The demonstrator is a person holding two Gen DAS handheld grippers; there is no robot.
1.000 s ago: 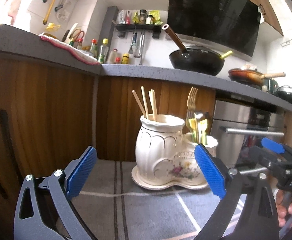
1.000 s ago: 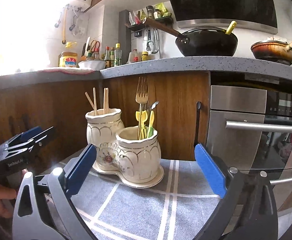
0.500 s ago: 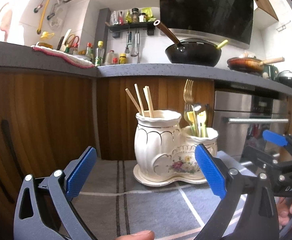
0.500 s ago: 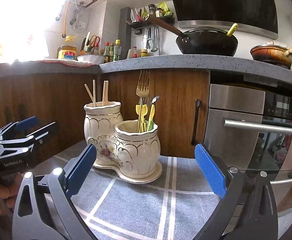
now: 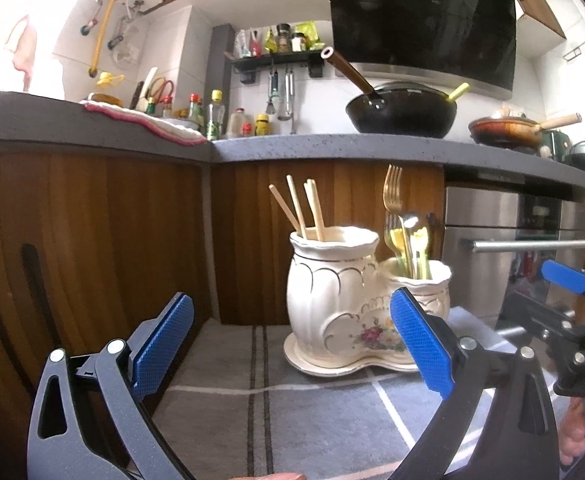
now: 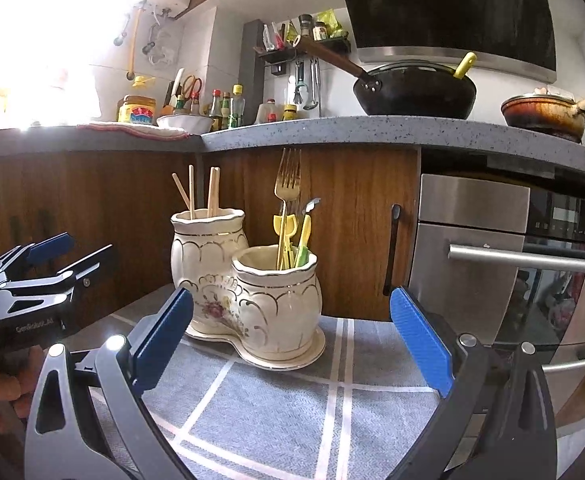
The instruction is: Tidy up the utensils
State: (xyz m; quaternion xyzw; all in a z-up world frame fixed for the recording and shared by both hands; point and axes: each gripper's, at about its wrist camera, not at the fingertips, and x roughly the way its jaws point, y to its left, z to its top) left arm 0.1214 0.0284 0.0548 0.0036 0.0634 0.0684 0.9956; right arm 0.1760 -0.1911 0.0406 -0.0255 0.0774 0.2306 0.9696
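Lower ends of utensils hidden inside twin ceramic holder (image 6: 252, 292) on grey checked cloth (image 6: 292, 412): chopsticks (image 6: 200, 192) in taller pot, gold fork (image 6: 286, 200) plus yellow-green cutlery in shorter. Left gripper (image 5: 288, 344) and right gripper (image 6: 290, 336) both spread wide, empty, near the holder.

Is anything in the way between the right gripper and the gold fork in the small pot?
Nothing visible. The right gripper is open, and only bare grey cloth lies before the small pot. The gold fork sticks up above the rim.
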